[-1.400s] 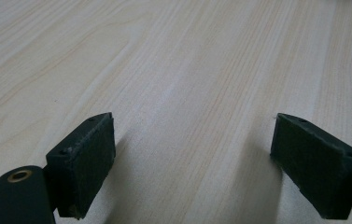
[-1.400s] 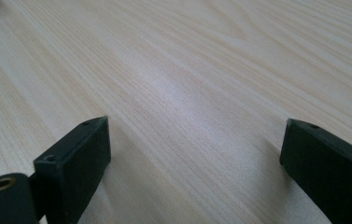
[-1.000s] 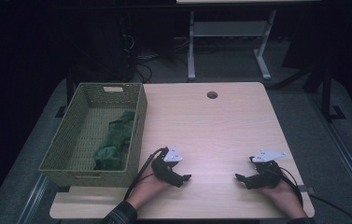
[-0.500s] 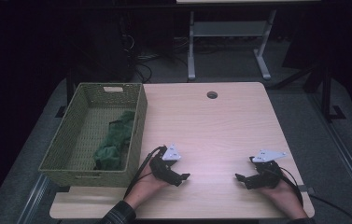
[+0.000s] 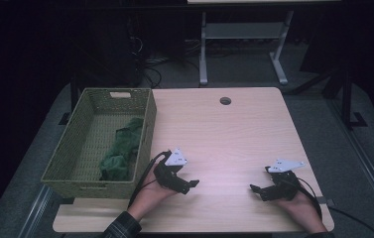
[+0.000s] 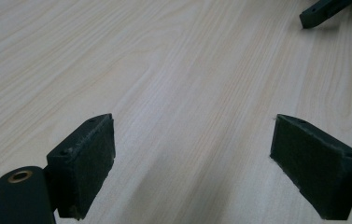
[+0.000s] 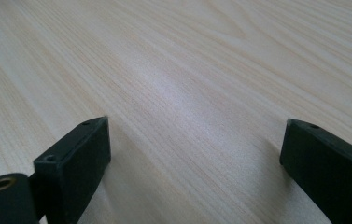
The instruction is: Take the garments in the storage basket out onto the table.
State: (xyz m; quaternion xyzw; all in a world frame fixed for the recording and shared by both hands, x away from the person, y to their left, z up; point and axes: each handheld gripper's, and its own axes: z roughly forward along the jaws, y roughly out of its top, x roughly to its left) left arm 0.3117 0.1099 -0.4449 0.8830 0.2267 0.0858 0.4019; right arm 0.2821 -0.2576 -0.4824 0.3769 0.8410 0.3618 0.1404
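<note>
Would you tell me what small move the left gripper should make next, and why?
Probably lift the left gripper and swing it left over the basket toward the green cloth: its jaws are open and empty above bare table.

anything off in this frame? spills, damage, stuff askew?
Nothing stands out. The green cloth lies crumpled inside the basket, which sits squarely at the table's left edge. The left gripper and right gripper are open and empty over bare wood. No spills or damage visible.
</note>
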